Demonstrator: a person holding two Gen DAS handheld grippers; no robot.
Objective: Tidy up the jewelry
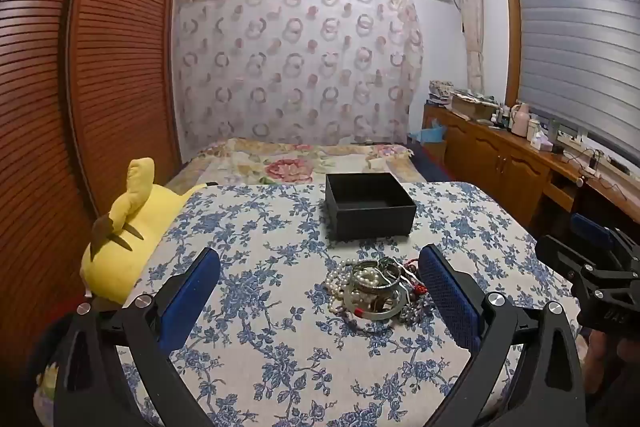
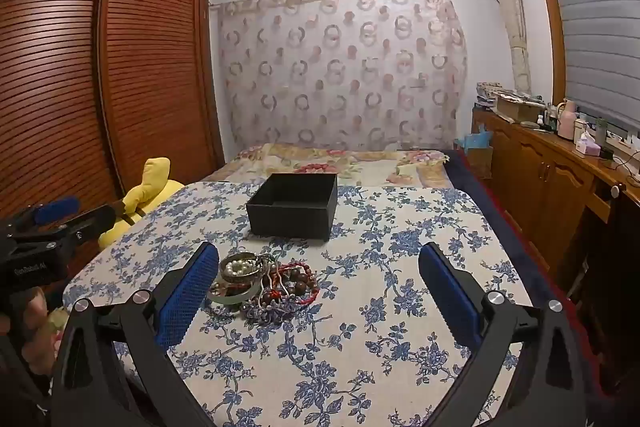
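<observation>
A tangled pile of jewelry (image 1: 374,289) lies on the blue-flowered tablecloth (image 1: 280,347): pearl strands, bangles, red and brown beads. It also shows in the right wrist view (image 2: 264,285). An open, empty black box (image 1: 369,205) stands behind the pile, also in the right wrist view (image 2: 294,205). My left gripper (image 1: 320,291) is open above the cloth, with the pile just inside its right finger. My right gripper (image 2: 320,291) is open, with the pile by its left finger. Each gripper shows at the edge of the other's view: the right gripper (image 1: 592,267), the left gripper (image 2: 40,227).
A yellow plush toy (image 1: 128,231) lies at the table's left edge. A bed with a floral cover (image 1: 296,159) is behind the table. A louvred wooden wardrobe (image 1: 100,67) stands at left, and a wooden cabinet (image 1: 520,155) with bottles at right.
</observation>
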